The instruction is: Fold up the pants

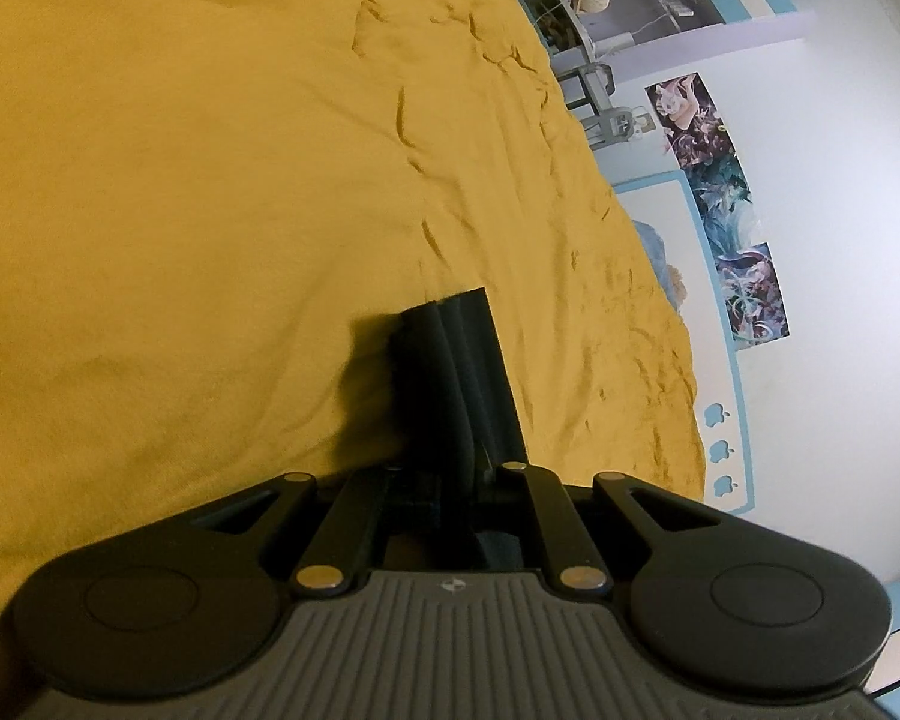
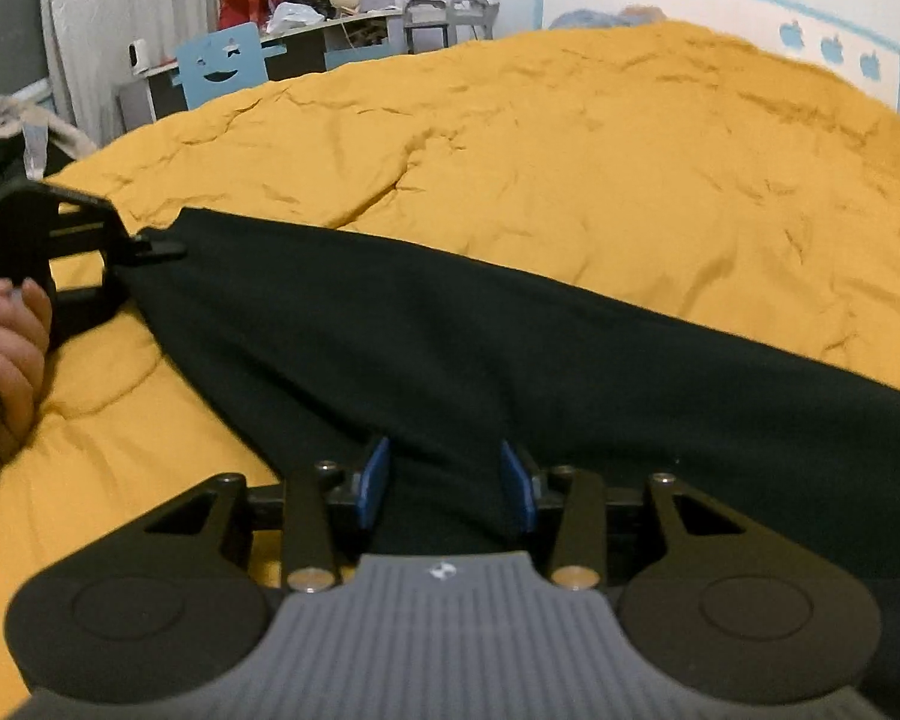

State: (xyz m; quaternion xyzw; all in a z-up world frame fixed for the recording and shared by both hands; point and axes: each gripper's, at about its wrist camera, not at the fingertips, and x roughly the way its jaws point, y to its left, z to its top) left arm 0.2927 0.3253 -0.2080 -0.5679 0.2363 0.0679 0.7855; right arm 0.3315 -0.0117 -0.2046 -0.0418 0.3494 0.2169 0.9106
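The black pants [image 2: 450,330] stretch across the yellow bedspread [image 2: 570,150] from left to right. My left gripper [image 2: 156,249], held by a hand [image 2: 6,348] at the left edge, pinches one end of them. In the left wrist view that gripper [image 1: 450,468] is nearly closed on a bunched strip of the pants [image 1: 456,372], which runs forward over the bedspread [image 1: 180,180]. My right gripper [image 2: 447,474] has its blue pads [image 2: 372,480] about half apart, with a thick gather of the black cloth filling the gap and creases running out from it.
The bed ends at a blue-trimmed white headboard [image 2: 834,48] by the wall. A desk and shelves with clutter [image 2: 330,6] and a blue smiley chair back [image 2: 222,63] stand beyond the far edge. A grey bundle [image 2: 0,120] lies at the far left.
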